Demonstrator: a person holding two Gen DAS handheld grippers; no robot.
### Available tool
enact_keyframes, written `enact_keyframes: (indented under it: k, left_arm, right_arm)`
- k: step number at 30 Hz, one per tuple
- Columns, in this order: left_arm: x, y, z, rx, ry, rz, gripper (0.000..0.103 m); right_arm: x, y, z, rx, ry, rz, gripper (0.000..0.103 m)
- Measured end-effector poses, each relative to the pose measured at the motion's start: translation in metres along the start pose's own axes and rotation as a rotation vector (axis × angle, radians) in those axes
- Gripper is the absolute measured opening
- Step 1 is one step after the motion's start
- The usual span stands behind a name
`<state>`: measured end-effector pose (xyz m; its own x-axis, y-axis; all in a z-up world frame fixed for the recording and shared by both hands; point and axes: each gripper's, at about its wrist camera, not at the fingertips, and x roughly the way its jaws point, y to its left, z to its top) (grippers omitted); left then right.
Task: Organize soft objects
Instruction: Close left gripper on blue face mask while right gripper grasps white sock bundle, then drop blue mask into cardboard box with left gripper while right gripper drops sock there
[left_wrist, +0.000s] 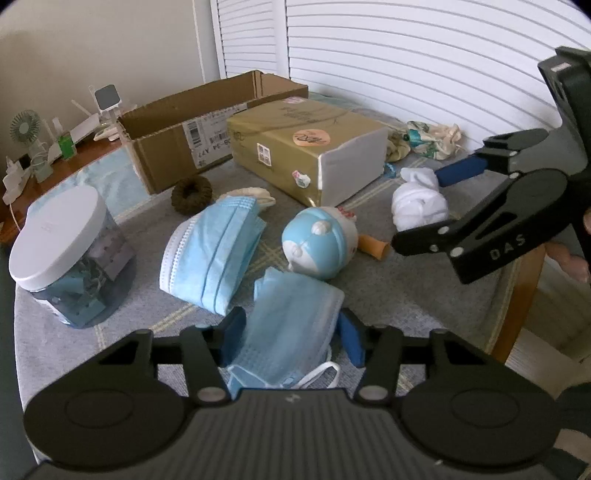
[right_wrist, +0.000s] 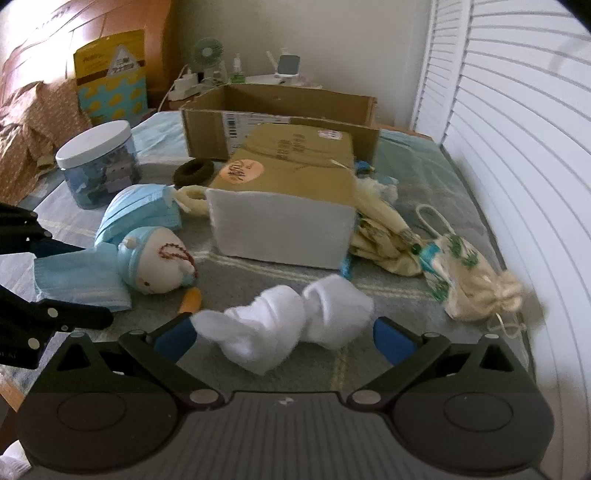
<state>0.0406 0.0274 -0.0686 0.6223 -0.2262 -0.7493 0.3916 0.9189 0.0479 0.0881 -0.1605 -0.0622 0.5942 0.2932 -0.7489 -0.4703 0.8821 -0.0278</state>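
A stack of blue face masks (left_wrist: 291, 321) lies at the near edge of the grey cloth, and my left gripper (left_wrist: 293, 339) is shut on it, a blue pad pressing each side. Past it lie a doll head in a blue cap (left_wrist: 319, 245) and a second mask stack (left_wrist: 210, 251). A rolled white sock (right_wrist: 280, 325) rests between the wide-apart fingers of my right gripper (right_wrist: 282, 338), which is open. In the left wrist view that right gripper (left_wrist: 417, 210) comes in from the right and straddles the sock (left_wrist: 419, 205).
An open cardboard box (left_wrist: 207, 122) stands at the back, with a gold-wrapped pack (left_wrist: 306, 147) in front of it. A white-lidded jar (left_wrist: 62, 243) stands at the left, a brown scrunchie (left_wrist: 192, 194) near the box, and a drawstring bag (right_wrist: 465, 280) and patterned cloths by the shutters.
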Motion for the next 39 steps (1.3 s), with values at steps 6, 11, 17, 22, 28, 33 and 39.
enact_keyframes:
  k: [6,11,17,22,28,33,39]
  left_arm:
    - [0.001,0.001,0.001,-0.001,0.005,-0.009,0.051]
    - [-0.001,0.0,0.002,0.004,0.008,-0.019,0.039]
    - [-0.007,0.0,0.004,0.011,0.01,-0.033,0.035]
    - [-0.02,-0.001,0.008,0.015,-0.003,-0.045,0.034]
    - [-0.038,0.0,0.02,0.014,-0.031,-0.067,0.034]
    - [-0.049,0.005,0.042,0.023,-0.082,-0.066,0.034]
    - [-0.048,0.025,0.088,0.033,-0.155,-0.034,0.034]
  right_arm:
    - [-0.001,0.005,0.0,-0.027,0.013,-0.016,0.085]
    - [-0.003,0.004,0.001,-0.008,0.013,0.001,0.063]
    - [-0.016,0.002,0.003,-0.01,-0.001,0.004,0.055]
    - [-0.033,-0.001,0.005,-0.018,-0.027,0.003,0.055]
    - [-0.054,-0.003,0.015,-0.027,-0.073,0.007,0.055]
    - [-0.063,-0.005,0.031,-0.038,-0.116,0.012,0.055]
    - [-0.064,-0.01,0.051,-0.021,-0.166,0.004,0.055]
